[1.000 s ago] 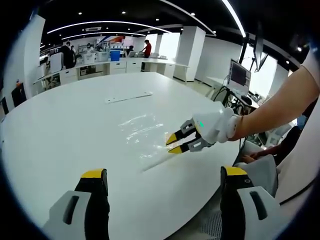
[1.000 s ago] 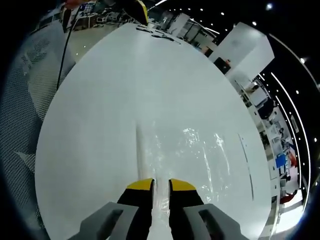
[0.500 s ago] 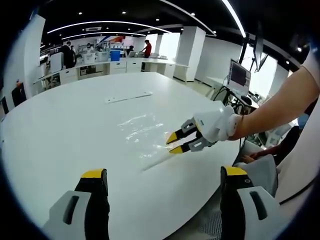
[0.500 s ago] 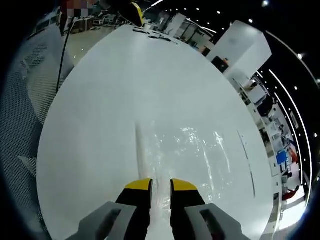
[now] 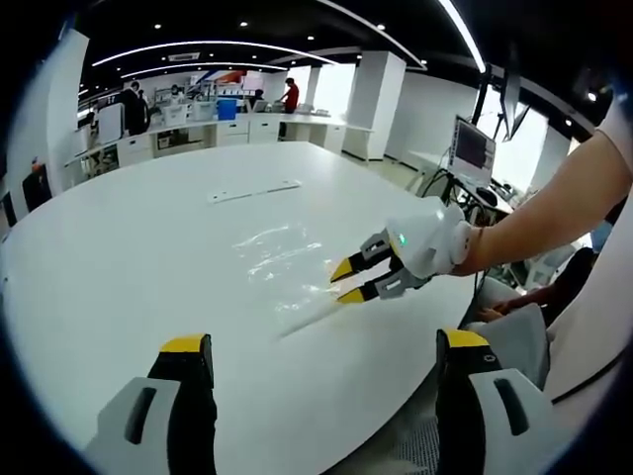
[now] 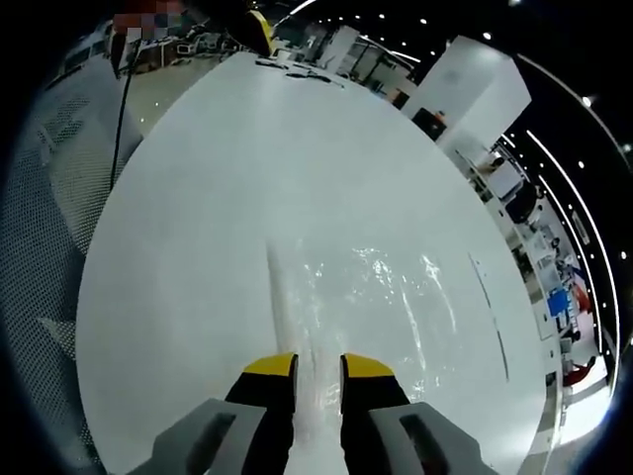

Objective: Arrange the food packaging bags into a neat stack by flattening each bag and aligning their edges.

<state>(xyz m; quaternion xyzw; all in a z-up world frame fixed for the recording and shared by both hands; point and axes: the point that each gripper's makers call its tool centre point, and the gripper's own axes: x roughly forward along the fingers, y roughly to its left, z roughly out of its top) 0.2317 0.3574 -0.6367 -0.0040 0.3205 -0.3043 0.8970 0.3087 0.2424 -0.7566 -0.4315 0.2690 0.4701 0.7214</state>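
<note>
Clear plastic packaging bags (image 5: 282, 252) lie crumpled and overlapping on the round white table (image 5: 129, 247); one folded edge runs toward the near rim. My right gripper (image 5: 345, 282) comes in from the right at the bags' near edge, its yellow tips a little apart. In the right gripper view the bags (image 6: 376, 297) spread ahead, and the right gripper (image 6: 318, 366) stands narrowly open with the bag's long edge lying in the gap. My left gripper (image 5: 324, 348) hovers wide open over the near table rim, holding nothing.
A long white strip (image 5: 255, 192) lies on the far side of the table. A person's arm (image 5: 554, 213) reaches in from the right. A monitor (image 5: 473, 148) and desks stand beyond. Grey floor with a black cable (image 6: 124, 99) lies past the table's edge.
The right gripper's tips have spread slightly and it has eased back a little along the bag's edge. The left gripper has stayed still.
</note>
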